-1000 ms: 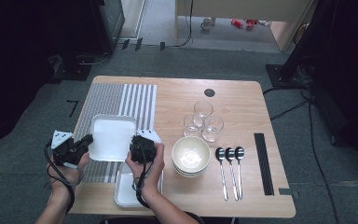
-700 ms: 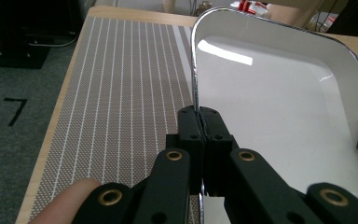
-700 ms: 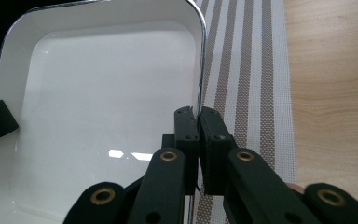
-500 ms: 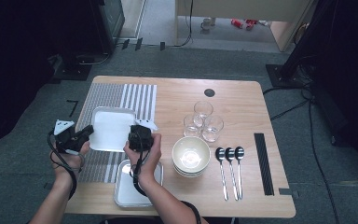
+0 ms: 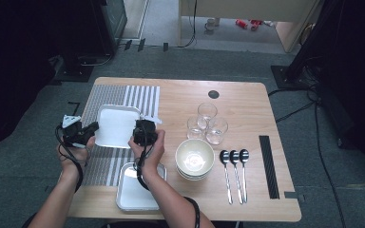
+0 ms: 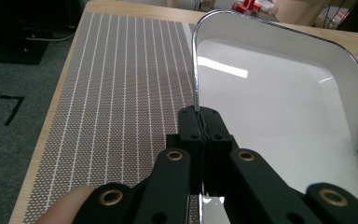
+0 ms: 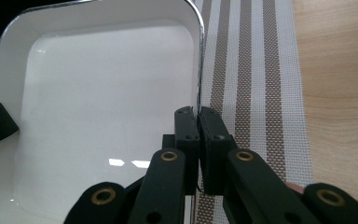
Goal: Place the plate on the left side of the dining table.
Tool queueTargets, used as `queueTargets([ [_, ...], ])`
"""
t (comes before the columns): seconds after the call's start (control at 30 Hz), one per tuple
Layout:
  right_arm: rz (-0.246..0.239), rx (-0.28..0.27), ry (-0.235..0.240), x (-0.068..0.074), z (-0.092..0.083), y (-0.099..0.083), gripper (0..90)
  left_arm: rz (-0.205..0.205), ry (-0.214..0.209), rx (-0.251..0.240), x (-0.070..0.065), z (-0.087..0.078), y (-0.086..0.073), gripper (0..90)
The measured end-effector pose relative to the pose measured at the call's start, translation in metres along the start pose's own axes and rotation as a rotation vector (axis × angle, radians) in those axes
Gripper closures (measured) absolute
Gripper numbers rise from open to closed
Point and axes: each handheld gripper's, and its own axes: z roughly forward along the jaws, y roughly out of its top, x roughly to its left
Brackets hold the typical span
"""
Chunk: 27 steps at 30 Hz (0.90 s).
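A white square tray with a shiny rim hangs over the striped placemat, gripped from both sides. My left gripper is shut on its left rim, my right gripper is shut on its right rim. In the left gripper view the jaws pinch the tray rim above the brown mesh mat. In the right gripper view the jaws clamp the tray at its right edge, with the striped mat beyond.
A second metal tray lies at the table's near edge. To the right are stacked bowls, three glasses, three spoons and a black strip. Bare wooden table lies behind them.
Both hands have carried the white tray away from the person, further onto the placemat and slightly lower. Both grips stay the same.
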Motion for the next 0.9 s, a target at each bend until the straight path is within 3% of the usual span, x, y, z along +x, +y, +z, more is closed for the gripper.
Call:
queueTargets([
  [0.2,-0.014,0.055,-0.021,0.006,0.016,0.005,87.7,-0.050,0.010,0.037,0.012,0.012,-0.001,90.0],
  [0.4,0.001,0.097,-0.029,0.006,0.034,0.011,87.8,-0.065,0.023,0.074,0.019,0.028,0.000,90.0],
  [0.7,0.016,0.131,-0.060,0.006,0.053,0.013,87.9,-0.086,0.029,0.139,0.029,0.051,0.000,89.2],
  [0.9,0.022,0.147,-0.053,0.002,0.063,0.014,87.4,-0.121,0.036,0.144,0.031,0.058,-0.001,89.5],
])
